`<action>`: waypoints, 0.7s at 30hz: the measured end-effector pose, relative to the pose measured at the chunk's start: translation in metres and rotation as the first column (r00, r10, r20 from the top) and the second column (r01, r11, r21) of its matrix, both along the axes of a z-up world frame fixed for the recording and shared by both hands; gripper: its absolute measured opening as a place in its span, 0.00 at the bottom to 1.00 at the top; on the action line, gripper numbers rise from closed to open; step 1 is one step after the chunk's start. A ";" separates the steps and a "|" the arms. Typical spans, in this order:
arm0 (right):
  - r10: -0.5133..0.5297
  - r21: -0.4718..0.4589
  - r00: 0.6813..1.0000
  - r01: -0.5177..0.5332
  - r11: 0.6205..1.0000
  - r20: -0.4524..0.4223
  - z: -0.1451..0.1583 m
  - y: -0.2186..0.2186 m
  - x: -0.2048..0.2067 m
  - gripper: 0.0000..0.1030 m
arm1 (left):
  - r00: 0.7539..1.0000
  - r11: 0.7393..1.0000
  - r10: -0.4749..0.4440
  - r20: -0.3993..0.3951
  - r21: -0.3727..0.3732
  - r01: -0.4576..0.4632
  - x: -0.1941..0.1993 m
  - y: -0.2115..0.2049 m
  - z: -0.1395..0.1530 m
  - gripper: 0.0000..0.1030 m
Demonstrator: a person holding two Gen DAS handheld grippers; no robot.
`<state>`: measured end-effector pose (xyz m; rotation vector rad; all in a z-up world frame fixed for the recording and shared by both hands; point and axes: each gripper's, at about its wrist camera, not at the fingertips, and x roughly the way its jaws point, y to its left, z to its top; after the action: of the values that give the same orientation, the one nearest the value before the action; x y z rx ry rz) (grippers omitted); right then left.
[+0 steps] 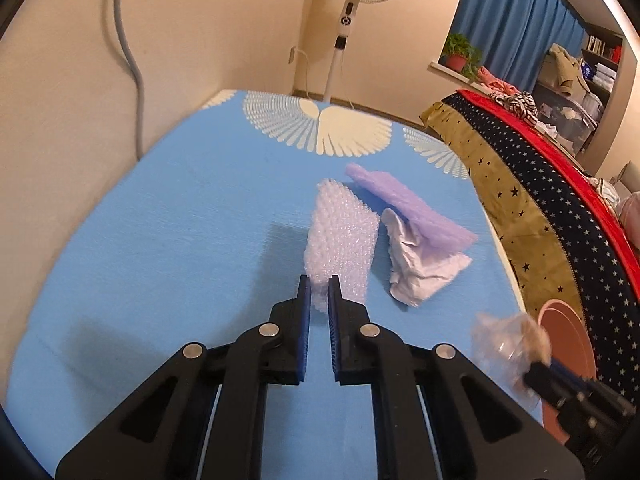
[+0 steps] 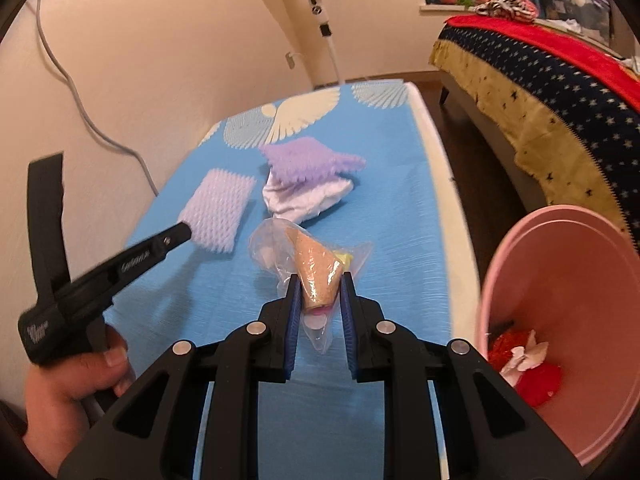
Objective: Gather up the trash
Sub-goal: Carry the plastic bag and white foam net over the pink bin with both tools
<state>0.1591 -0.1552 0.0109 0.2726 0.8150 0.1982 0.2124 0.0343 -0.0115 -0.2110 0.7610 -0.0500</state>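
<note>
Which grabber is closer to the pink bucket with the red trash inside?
The right gripper. It holds a clear plastic bag beside the pink plastic bucket. The left gripper is farther away, at the white bubble wrap sheet.

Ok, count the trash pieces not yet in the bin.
4: bubble wrap in the left gripper, plastic bag in the right gripper, purple foam lying on crumpled paper. More may be hidden.

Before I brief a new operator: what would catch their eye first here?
The right gripper is shut on a clear plastic wrapper above the blue table, beside the pink bin. The left gripper is pinching the bubble wrap, with crumpled paper and purple foam just right.
</note>
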 end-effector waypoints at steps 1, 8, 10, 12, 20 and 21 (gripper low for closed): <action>-0.004 -0.002 1.000 0.004 1.000 0.007 0.004 -0.002 -0.003 0.19 | 1.000 1.000 -0.002 0.008 0.006 0.002 -0.005 -0.001 0.004 0.08; -0.038 -0.003 0.998 0.039 0.999 0.050 0.025 -0.019 -0.028 0.19 | 0.999 0.999 -0.024 0.041 0.031 0.023 -0.033 -0.007 0.023 0.08; -0.042 -0.006 0.997 0.042 0.999 0.064 0.031 -0.022 -0.034 0.19 | 0.998 0.999 -0.033 0.051 0.037 0.031 -0.043 -0.010 0.028 0.08; -0.049 -0.013 0.996 0.050 0.999 0.079 0.037 -0.024 -0.042 0.19 | 0.997 0.998 -0.042 0.060 0.041 0.040 -0.052 -0.013 0.031 0.08; -0.103 -0.024 0.989 0.106 0.994 0.109 0.053 -0.050 -0.067 0.19 | 0.992 0.995 -0.086 0.094 0.062 0.081 -0.087 -0.027 0.041 0.08; -0.113 -0.022 0.987 0.116 0.993 0.111 0.055 -0.054 -0.069 0.19 | 0.991 0.995 -0.092 0.100 0.060 0.086 -0.090 -0.029 0.043 0.08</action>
<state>0.0901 -0.2090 0.0655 0.2789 0.6902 0.0930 0.1220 0.0056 0.0314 -0.1209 0.6685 -0.1232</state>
